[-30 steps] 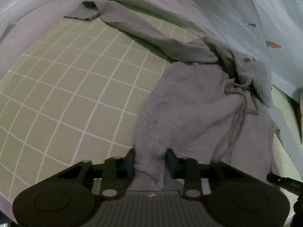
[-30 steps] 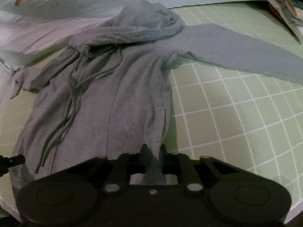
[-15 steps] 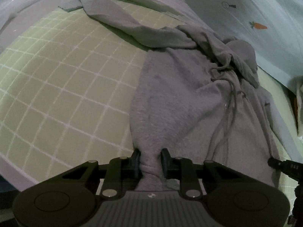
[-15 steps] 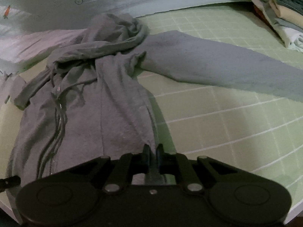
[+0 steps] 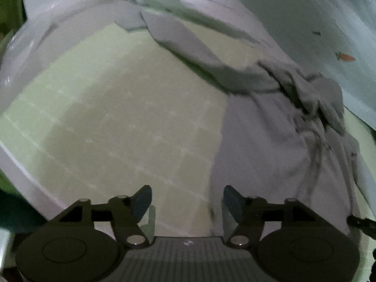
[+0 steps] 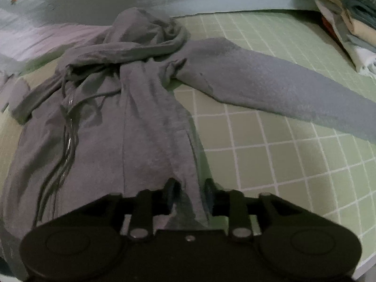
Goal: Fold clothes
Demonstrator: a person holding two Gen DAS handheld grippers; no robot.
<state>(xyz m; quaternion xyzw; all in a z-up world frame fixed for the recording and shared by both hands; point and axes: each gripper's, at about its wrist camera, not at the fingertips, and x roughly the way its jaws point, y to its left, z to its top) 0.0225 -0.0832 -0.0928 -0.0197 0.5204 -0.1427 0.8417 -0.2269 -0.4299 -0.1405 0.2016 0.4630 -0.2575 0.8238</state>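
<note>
While spread flat on the green checked sheet point(image 6: 293, 164), grey zip-up cotton hoodie point(image 6: 131, 127) with far hood bunched. Left gripper point(image 5: 186, 199) released, gaping (nothing between). Right gripper point(image 6: 189, 191) parted around near hem, not clenched.

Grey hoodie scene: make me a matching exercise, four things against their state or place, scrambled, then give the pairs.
Things:
1. left gripper
2. right gripper
3. hoodie sleeve
4. stack of folded clothes

States or places:
A. lies stretched out flat across the green checked sheet, off to the right
B. wide open, nothing between its fingers
C. sits at the far right corner of the bed
D. partly open, with the hem of the grey hoodie between its fingers

Pairs: 1-B, 2-D, 3-A, 4-C
</note>
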